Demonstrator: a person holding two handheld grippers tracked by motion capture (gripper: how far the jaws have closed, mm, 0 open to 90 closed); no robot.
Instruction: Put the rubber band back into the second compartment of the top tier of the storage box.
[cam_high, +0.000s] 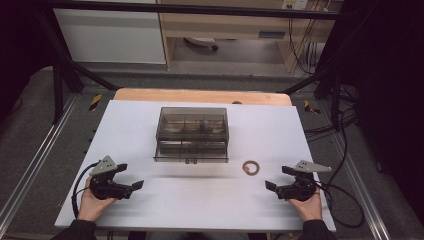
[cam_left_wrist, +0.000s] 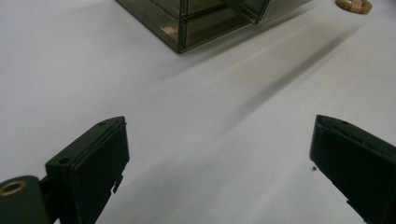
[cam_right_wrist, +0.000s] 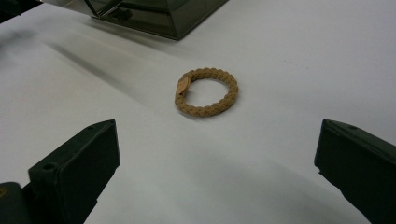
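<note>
A tan braided ring lies flat on the white table, to the right of a smoky clear drawer box. In the right gripper view the ring rests a short way ahead of my right gripper, whose jaws stand wide apart with nothing between them. My right gripper sits near the table's front right, held by a hand. My left gripper sits at the front left, open and empty. Its own view shows the left gripper over bare table, with the box's corner and the ring far ahead.
The drawer box stands mid-table with its lower drawer front facing me. A wooden board juts out behind the table. Black frame posts and cables flank the table sides.
</note>
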